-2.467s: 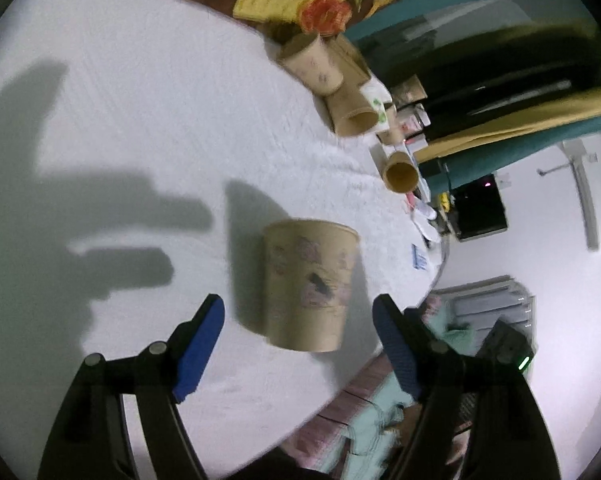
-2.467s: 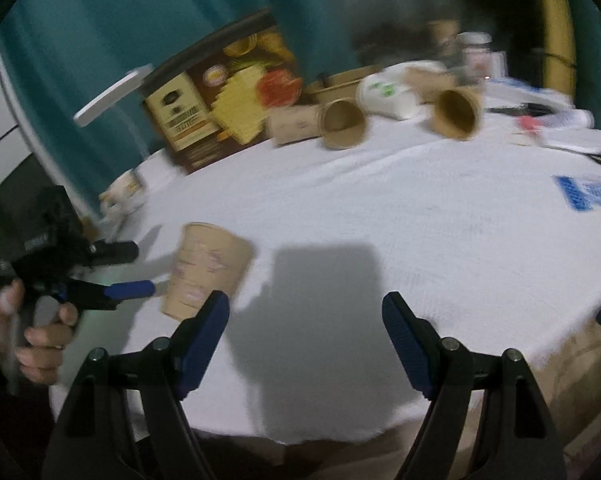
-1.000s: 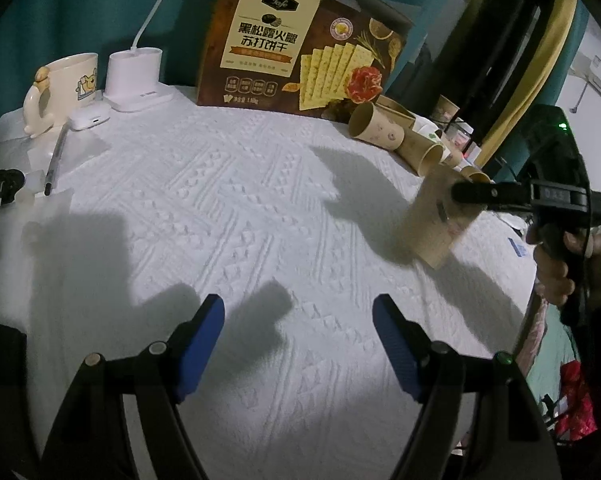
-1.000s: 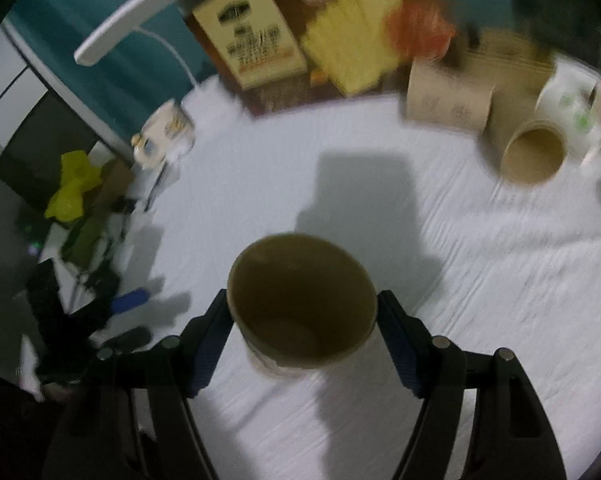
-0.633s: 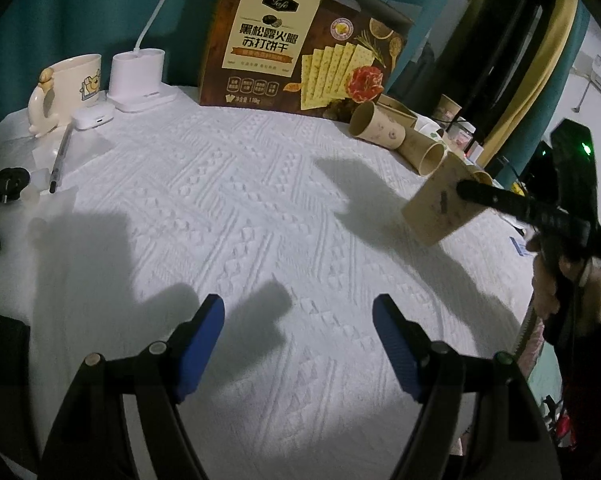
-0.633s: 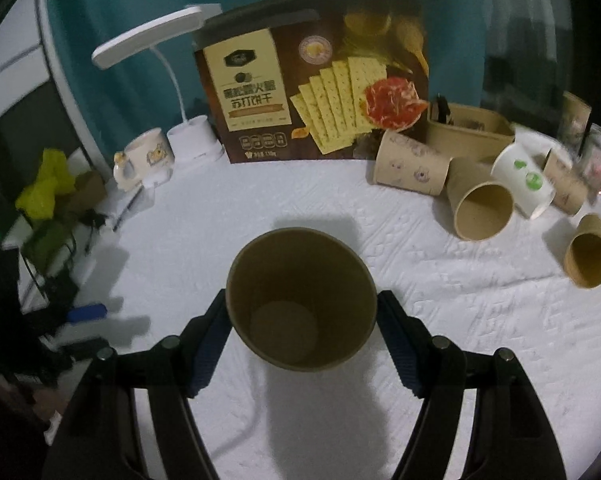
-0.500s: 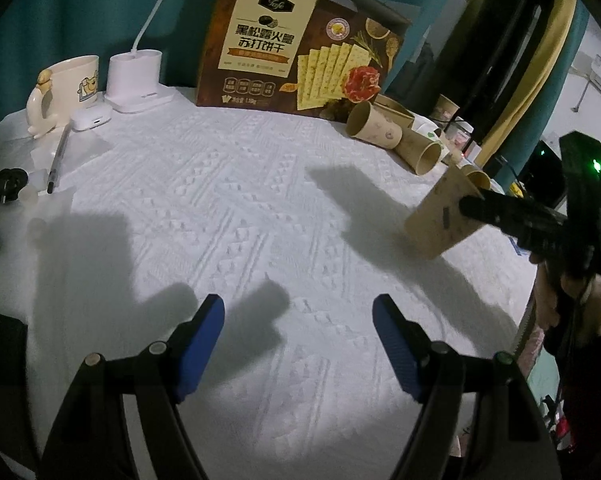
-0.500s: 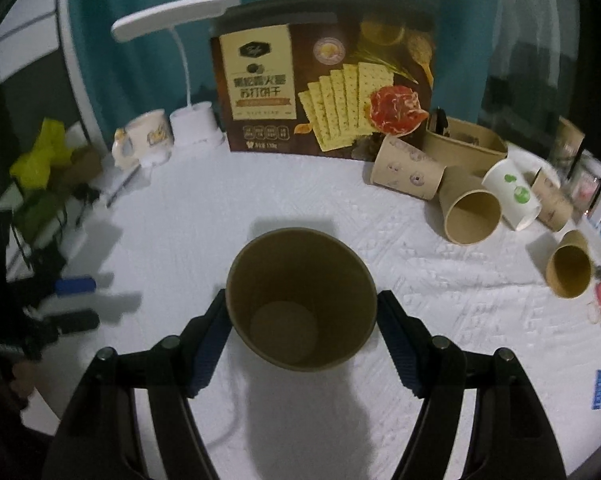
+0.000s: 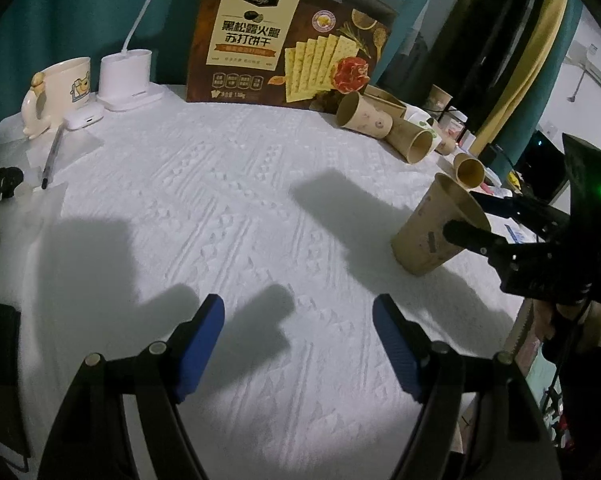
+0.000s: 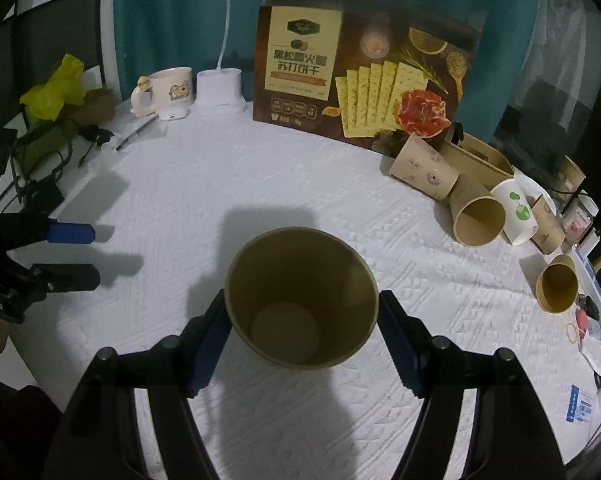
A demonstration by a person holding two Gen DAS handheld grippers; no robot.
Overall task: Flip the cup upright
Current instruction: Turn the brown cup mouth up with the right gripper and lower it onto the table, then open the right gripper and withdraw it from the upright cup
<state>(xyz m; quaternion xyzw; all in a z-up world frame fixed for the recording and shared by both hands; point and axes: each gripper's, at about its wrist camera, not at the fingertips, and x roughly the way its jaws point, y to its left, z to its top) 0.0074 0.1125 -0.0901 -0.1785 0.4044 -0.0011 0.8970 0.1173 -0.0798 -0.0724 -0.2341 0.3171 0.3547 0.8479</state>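
Right gripper [image 10: 302,330] clamping cup [image 10: 300,304], mouth up, apparently touching tablecloth [image 9: 220,200]

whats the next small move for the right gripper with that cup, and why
Probably level the paper cup the last bit, then open the right gripper. Its base seems to be on the white tablecloth, mouth up but tilted, and the blue pads clamp it just below the rim. The left gripper is open and well clear.

The cup [image 9: 432,232], upside down before, now rests mouth-up on the tablecloth [image 9: 236,208] between the right tongs [image 10: 302,336]
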